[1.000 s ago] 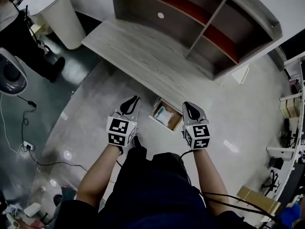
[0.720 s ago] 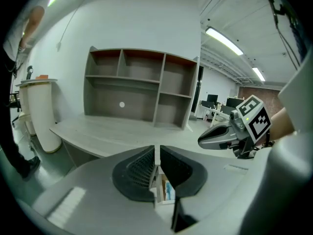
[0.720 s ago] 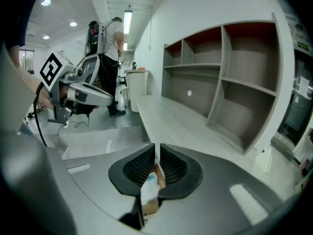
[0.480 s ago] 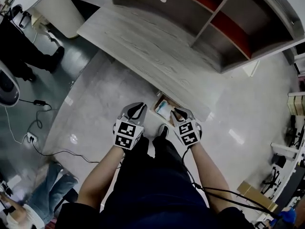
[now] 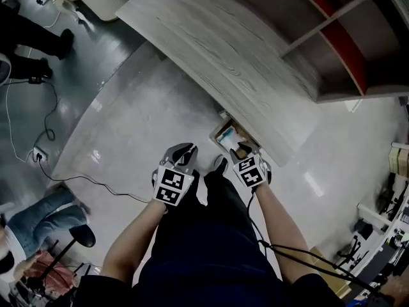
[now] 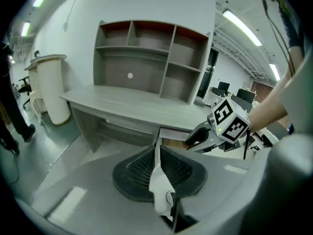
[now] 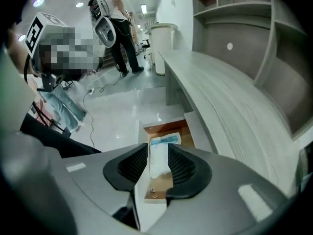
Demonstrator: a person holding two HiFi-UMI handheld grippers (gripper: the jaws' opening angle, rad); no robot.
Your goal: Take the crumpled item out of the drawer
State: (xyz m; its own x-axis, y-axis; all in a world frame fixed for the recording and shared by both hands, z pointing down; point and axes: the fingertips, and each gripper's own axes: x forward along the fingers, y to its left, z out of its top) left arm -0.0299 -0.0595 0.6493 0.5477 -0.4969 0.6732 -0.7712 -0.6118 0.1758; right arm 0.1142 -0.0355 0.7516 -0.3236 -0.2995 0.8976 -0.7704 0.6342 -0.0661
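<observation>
A low wooden drawer [image 5: 223,131] [image 7: 163,128] stands pulled out under the desk's front edge. In it lies a crumpled white and blue item [image 5: 234,138] [image 7: 164,144]. My right gripper [image 5: 242,152] [image 7: 157,154] hangs just above the drawer and points steeply down. Its jaws have just been opening and now stand apart. The item shows through the gap, below them and untouched. My left gripper [image 5: 185,152] [image 6: 157,150] hovers to the left of the drawer over the floor, its jaws together and empty. The right gripper [image 6: 208,137] also shows in the left gripper view.
The long grey desk [image 5: 243,62] overhangs the drawer, with a shelf unit [image 5: 358,37] on its back. My shoe [image 5: 220,165] stands between the grippers. A cable [image 5: 96,179] runs over the glossy floor at left, where a seated person's legs [image 5: 35,215] show.
Both grippers have sunk toward the floor and come close to the drawer. The right gripper's jaws went from shut to open and tipped downward.
</observation>
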